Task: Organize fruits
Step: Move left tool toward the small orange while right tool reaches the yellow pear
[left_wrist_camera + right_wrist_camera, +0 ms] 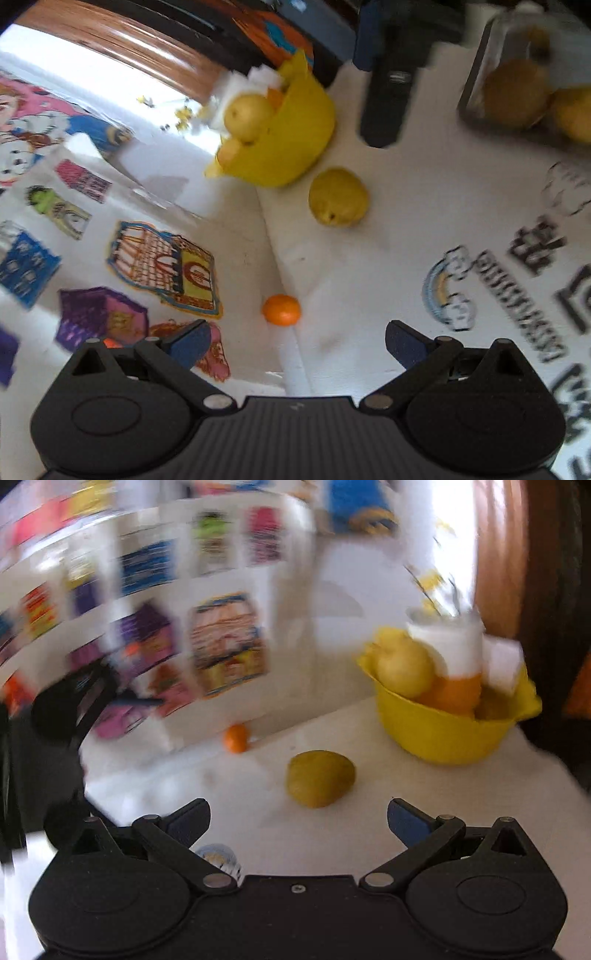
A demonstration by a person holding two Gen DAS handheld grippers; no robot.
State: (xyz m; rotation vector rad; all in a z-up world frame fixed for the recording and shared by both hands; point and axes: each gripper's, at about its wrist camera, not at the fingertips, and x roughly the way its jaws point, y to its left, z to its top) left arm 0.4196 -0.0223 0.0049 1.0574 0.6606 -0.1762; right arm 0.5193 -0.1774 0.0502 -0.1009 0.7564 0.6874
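A small orange (281, 309) lies on the white tabletop just beyond my left gripper (297, 341), which is open and holds nothing. Farther off rests a yellow pear-like fruit (338, 196), beside a yellow bowl (291, 147) filled with fruit. In the right wrist view the same yellow fruit (320, 778) sits just ahead of my open, bare right gripper (298, 818). The orange (236, 738) lies to its far left and the yellow bowl (447, 734) to the right. The other gripper (74, 709) shows blurred at the left.
A clear container (524, 85) with several yellow-brown fruits stands at the upper right in the left wrist view, next to the right gripper's dark body (391, 77). A wall (207, 635) covered with colourful stickers borders the table. White paper (458, 646) sticks out of the bowl.
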